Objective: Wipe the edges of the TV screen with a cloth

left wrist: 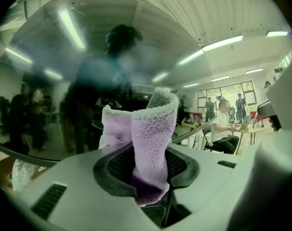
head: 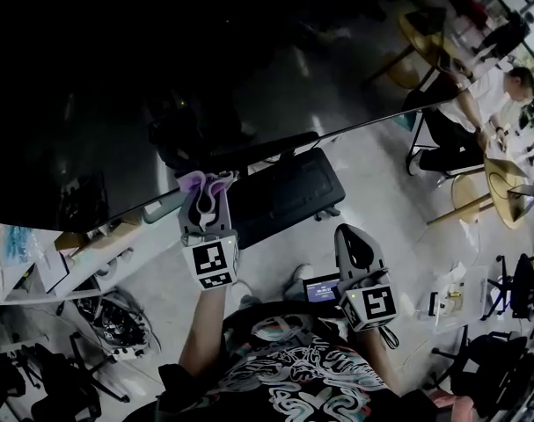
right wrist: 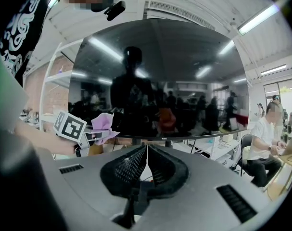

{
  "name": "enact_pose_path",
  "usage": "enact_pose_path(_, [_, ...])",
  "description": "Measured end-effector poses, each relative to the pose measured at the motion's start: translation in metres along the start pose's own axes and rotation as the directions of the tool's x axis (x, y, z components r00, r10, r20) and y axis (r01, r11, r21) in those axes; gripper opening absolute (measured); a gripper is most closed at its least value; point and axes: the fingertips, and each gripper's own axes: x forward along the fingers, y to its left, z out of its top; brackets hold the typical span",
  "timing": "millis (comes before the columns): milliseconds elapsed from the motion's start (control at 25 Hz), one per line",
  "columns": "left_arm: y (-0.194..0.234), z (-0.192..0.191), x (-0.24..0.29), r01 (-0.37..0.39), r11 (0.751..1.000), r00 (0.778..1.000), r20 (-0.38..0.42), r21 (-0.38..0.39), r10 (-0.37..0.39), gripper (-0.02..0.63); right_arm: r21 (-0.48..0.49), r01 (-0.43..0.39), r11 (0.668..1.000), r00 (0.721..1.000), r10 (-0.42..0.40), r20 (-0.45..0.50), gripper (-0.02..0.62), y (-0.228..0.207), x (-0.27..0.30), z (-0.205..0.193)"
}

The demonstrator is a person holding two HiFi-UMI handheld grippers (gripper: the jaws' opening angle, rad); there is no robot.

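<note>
Entry, TV screen point(head: 108, 104): dark, glossy panel that is filling the head view from 9 to 1 o'clock, its lower edge running diagonally; it is reflecting ceiling lights and a standing figure. Entry, left gripper point(head: 205, 192): jaws are clamping on a lilac terry cloth point(left wrist: 146, 138), which is standing up from between them in a folded loop with a grey inner face; the gripper is pointing toward 12 o'clock, with its marker cube point(head: 212, 264) sitting behind the jaws. Cloth location: it is lying at the screen's lower edge, toward the panel's left end as the right gripper view shows it; actual contact cannot be told. Entry, right gripper point(head: 354, 246): jaws are meeting together, gripping nothing; it is hanging at 4 o'clock from the left gripper, well apart from the screen, and is facing the panel. Entry, seated person point(head: 486, 104): in a white top, sitting at 2 o'clock beside a round wooden table point(head: 500, 196)
</note>
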Motion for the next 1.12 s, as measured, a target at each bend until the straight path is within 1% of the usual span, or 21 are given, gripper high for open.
enact_pose_path(160, [-0.012,0.002,0.005,0.028,1.0,1.0,-0.002,0.014,-0.028,0.138,0.009,0.001,1.0,1.0,-0.001,0.003,0.029,-0.004,-0.002,0.0])
enact_pose_path(480, [-0.029,0.005,0.015,0.055,0.998,0.998,-0.002,0.005,-0.055,0.138,0.008,0.026,1.0,1.0,-0.026,0.0,0.029,-0.019,-0.003,-0.002])
enact_pose_path(720, [-0.042,0.005,0.022,0.073,0.997,0.997,-0.006,0.008,-0.073,0.138,0.023,0.033,0.999,0.999,-0.033,-0.003,0.029,-0.03,-0.003,-0.007])
enact_pose_path(840, [-0.047,0.006,0.024,0.083,0.996,0.997,-0.002,0.008,-0.083,0.138,0.014,0.029,0.999,1.0,-0.029,-0.006,0.029,-0.033,-0.002,-0.01])
enact_pose_path(1120, [-0.059,0.008,0.029,0.097,0.995,0.995,-0.006,0.011,-0.097,0.137,0.041,0.022,0.999,1.0,-0.023,0.006,0.029,-0.038,0.001,-0.005])
